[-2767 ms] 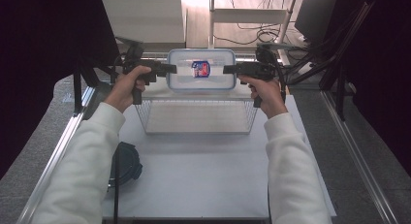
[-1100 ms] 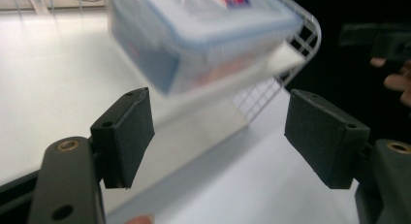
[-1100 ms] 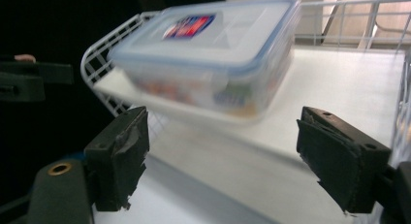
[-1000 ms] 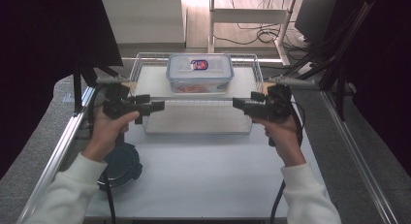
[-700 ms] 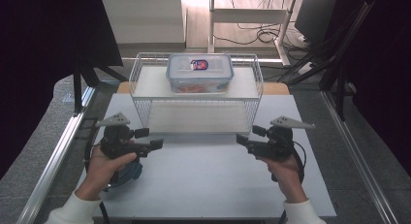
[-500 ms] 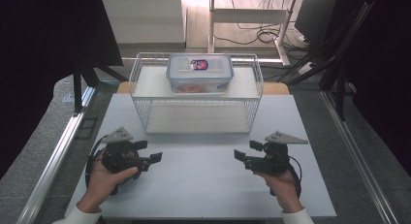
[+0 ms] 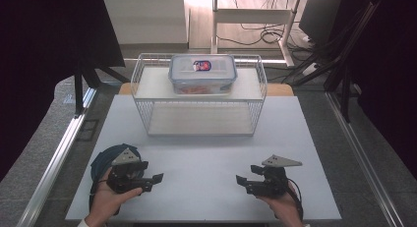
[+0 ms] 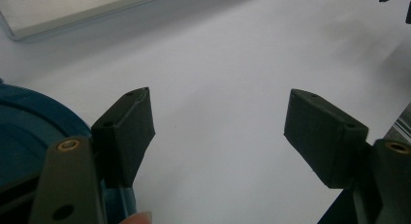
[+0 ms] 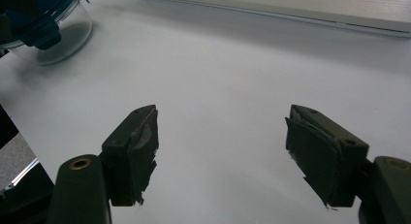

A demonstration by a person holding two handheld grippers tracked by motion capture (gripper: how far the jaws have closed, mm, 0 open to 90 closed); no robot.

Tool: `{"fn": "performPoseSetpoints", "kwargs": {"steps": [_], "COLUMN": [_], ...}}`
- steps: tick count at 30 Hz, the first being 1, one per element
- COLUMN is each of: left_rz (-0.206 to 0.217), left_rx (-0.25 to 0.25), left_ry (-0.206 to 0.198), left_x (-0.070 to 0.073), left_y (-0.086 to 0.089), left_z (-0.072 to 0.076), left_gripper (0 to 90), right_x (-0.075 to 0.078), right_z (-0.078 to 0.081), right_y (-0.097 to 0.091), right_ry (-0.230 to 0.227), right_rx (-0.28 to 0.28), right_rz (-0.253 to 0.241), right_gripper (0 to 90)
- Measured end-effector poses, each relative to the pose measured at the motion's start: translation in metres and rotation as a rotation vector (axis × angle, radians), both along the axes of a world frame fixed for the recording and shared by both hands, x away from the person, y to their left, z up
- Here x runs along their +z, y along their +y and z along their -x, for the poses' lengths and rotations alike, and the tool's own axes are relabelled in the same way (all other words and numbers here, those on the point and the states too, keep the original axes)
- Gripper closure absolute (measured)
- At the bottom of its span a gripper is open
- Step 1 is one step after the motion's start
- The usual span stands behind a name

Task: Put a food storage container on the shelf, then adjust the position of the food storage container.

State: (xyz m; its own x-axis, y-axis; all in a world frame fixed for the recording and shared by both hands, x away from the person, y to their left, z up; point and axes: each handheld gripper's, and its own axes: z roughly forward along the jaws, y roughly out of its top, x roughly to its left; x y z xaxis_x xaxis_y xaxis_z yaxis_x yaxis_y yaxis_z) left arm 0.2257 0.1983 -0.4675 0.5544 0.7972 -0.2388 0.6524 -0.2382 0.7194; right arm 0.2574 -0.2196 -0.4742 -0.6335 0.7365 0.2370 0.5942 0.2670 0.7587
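White surface (image 7: 206,163) lay bare between both grippers, left (image 7: 153,179) and right (image 7: 242,182), fingers released, apparently parked clear of the rack (image 7: 199,106).

A white table (image 7: 206,158) stood under the camera, with a wire basket (image 7: 199,97) at its far middle. On the basket's upper shelf sat a clear lidded box (image 7: 202,73) bearing a small red and blue label; something orange showed through its wall. A round blue object (image 7: 105,158) lay at the table's near left corner. Grey floor (image 7: 44,133) flanked the table, and cables (image 7: 260,35) lay on the floor beyond it.
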Motion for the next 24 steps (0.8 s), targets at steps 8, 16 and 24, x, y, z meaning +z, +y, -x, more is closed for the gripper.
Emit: {"fn": "performPoseSetpoints", "kwargs": {"steps": [8, 16, 24], "left_rz": [0.000, 0.017, -0.040], "left_rx": [0.017, 0.020, 0.106], "left_ry": [-0.022, -0.049, -0.049], "left_x": [0.006, 0.024, 0.033], "left_y": [0.006, 0.020, 0.052], "left_z": [0.002, 0.010, 0.012], "left_gripper": [24.4, 30.3, 36.8], "right_x": [-0.001, -0.004, -0.002], "right_z": [-0.001, -0.004, -0.004], "right_y": [-0.002, -0.006, -0.008], "right_ry": [0.008, 0.030, 0.018], "right_rx": [0.002, 0.004, -0.007], "right_rz": [-0.001, -0.011, -0.008], "right_gripper": [27.9, 27.8, 27.6]}}
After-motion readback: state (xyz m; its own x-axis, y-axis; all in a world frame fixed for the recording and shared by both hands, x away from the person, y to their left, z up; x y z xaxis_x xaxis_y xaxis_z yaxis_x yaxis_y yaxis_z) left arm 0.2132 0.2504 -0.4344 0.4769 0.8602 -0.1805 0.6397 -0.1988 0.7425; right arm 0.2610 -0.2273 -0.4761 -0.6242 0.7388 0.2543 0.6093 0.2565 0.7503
